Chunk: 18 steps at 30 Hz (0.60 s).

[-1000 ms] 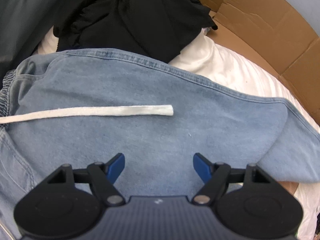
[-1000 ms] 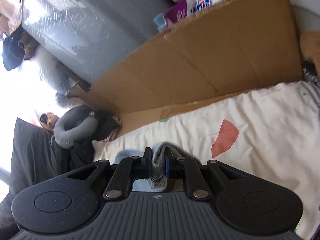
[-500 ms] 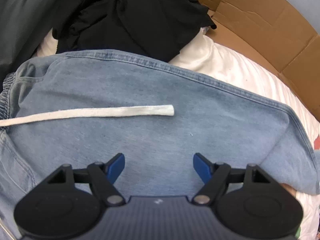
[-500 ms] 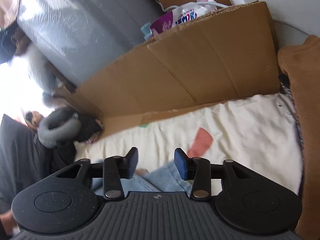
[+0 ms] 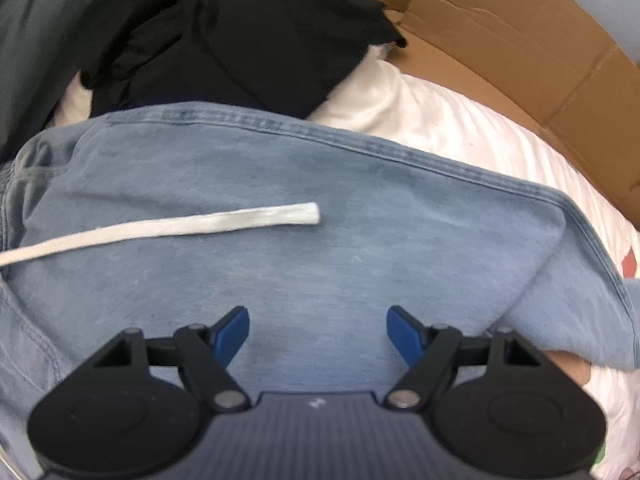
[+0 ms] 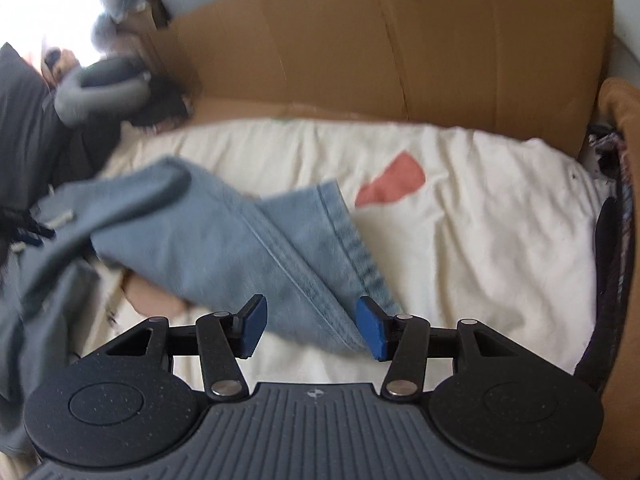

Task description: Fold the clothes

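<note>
Light blue denim trousers (image 5: 320,216) lie spread over a white bed sheet (image 5: 460,120), a white drawstring (image 5: 172,228) resting across them. My left gripper (image 5: 318,330) hovers open just above the denim, nothing between its blue pads. In the right wrist view a folded-over leg of the trousers (image 6: 256,240) lies on the cream sheet (image 6: 480,220), its hem (image 6: 352,240) running down toward my right gripper (image 6: 312,326). The right jaws are opening; the leg's edge lies between them, and the pads do not press on it.
A pile of black clothes (image 5: 240,32) sits beyond the trousers. Brown cardboard (image 6: 400,40) stands along the bed's far side. A grey neck pillow (image 6: 92,88) lies at the left, a brown cloth (image 6: 624,108) at the right. A red patch (image 6: 394,178) marks the sheet.
My right gripper let go of the denim it pinched, opened, and dropped lower toward the bed; the trouser leg now lies on the sheet. The left gripper stayed put and open.
</note>
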### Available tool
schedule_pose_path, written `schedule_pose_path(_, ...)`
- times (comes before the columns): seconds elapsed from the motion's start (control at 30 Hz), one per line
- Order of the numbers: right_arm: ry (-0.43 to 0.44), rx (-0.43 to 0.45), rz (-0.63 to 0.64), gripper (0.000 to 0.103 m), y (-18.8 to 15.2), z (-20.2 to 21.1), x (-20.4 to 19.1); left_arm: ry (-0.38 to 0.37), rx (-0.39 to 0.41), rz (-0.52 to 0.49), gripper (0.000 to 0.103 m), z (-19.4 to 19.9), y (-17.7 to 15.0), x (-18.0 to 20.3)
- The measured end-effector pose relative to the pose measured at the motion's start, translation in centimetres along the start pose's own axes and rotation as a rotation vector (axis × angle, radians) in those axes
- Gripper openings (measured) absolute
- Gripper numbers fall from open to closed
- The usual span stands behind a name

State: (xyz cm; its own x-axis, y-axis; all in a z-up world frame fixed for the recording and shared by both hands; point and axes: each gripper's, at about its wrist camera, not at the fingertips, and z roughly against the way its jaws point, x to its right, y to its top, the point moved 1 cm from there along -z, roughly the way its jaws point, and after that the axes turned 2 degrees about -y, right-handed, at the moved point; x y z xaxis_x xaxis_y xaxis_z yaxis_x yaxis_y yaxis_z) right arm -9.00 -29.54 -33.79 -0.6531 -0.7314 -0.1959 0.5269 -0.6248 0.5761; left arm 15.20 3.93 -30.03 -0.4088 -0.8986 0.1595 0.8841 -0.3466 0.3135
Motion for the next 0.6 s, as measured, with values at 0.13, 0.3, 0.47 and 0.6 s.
schedule_pose_path(0.13,-0.018,-0.012,0.029,0.058,-0.4,-1.3,0.1,-0.010,0.001,-0.028,0.078,0.1,-0.1,0.9)
schedule_pose_path(0.3,-0.048,-0.029,0.062,0.058,-0.6,-2.4,0.4,-0.011,-0.007,-0.036,0.078,-0.5,-0.3,1.2)
schedule_pose_path(0.47,-0.070,-0.067,0.120,0.058,-1.2,-3.4,-0.3,-0.019,-0.013,-0.033,0.078,-0.6,-0.4,1.2)
schedule_pose_path(0.6,-0.110,-0.078,0.210,0.056,-1.8,-4.0,-1.5,-0.024,-0.001,-0.023,0.079,-0.5,-0.3,0.9)
